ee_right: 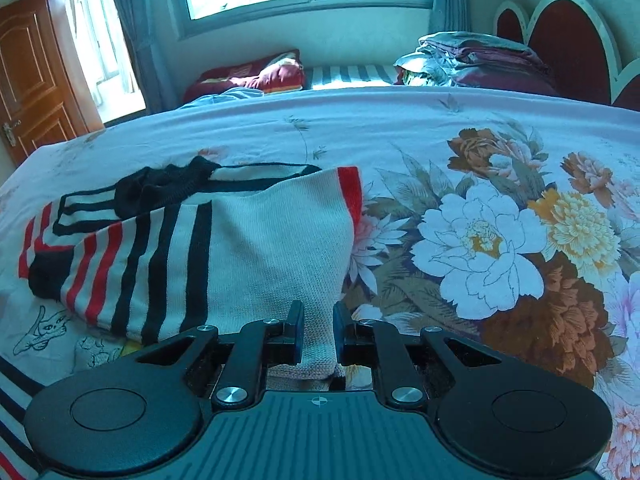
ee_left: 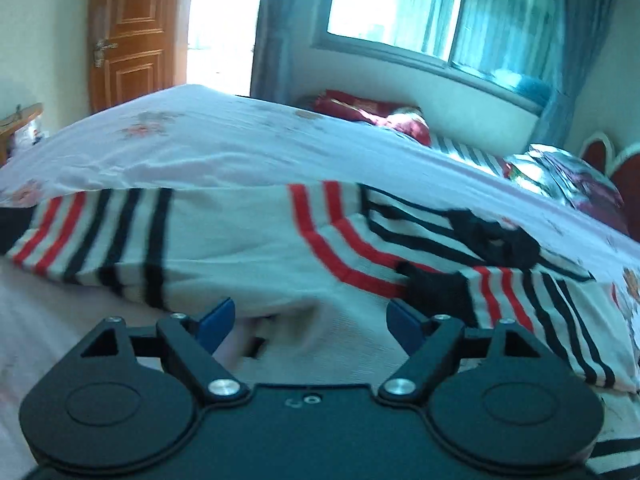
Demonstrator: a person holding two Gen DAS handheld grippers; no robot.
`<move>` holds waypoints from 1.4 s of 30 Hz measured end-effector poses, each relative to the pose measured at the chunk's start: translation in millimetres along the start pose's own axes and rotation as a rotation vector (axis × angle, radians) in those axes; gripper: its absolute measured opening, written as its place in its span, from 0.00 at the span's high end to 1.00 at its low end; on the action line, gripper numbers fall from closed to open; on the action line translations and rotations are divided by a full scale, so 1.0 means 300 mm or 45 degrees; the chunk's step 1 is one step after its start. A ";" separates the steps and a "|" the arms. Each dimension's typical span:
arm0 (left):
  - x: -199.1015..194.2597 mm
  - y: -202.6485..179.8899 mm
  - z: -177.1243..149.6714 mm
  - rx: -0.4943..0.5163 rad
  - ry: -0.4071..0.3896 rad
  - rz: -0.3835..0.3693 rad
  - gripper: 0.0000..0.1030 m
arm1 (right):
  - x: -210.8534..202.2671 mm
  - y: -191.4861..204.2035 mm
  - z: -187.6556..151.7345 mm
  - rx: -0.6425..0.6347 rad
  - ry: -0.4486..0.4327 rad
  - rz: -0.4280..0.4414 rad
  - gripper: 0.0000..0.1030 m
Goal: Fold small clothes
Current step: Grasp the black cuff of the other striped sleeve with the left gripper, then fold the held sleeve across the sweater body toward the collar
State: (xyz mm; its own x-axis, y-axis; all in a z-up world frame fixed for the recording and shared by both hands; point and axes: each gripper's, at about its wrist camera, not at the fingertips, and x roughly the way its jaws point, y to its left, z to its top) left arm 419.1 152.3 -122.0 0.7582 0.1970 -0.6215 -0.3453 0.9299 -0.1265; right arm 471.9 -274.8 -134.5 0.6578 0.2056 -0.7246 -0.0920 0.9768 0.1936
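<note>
A small white knit sweater with red and black stripes lies partly folded on the floral bed sheet. My left gripper is open, its blue fingertips wide apart just in front of the sweater's near edge, with white knit between them. In the right wrist view the sweater lies left of centre on the sheet. My right gripper is shut on a corner of the sweater's white hem, with cloth pinched between the black fingers.
A stack of folded bedding sits by the red headboard at the far right. A red pillow lies under the window. A wooden door stands at the far left.
</note>
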 end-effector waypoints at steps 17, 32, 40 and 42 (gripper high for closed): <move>0.133 0.950 0.076 -0.887 -0.045 -0.004 0.63 | -0.010 0.312 0.010 0.162 -0.072 -0.049 0.77; 0.215 0.620 0.304 -0.570 -0.094 -0.299 0.96 | -0.039 0.341 0.020 0.165 -0.060 -0.138 0.77; 0.240 -0.180 0.309 0.127 0.068 -0.536 0.96 | -0.051 0.261 0.025 0.236 -0.089 -0.083 0.77; 0.263 -0.345 0.256 0.235 0.135 -0.585 0.96 | -0.059 0.231 0.022 0.255 -0.094 -0.066 0.77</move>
State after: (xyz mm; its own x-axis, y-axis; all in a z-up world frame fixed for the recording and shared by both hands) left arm 557.2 95.3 -98.6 0.7453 -0.2694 -0.6099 0.1221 0.9544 -0.2724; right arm 458.7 -211.1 -103.8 0.7112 0.1432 -0.6882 0.0890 0.9528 0.2903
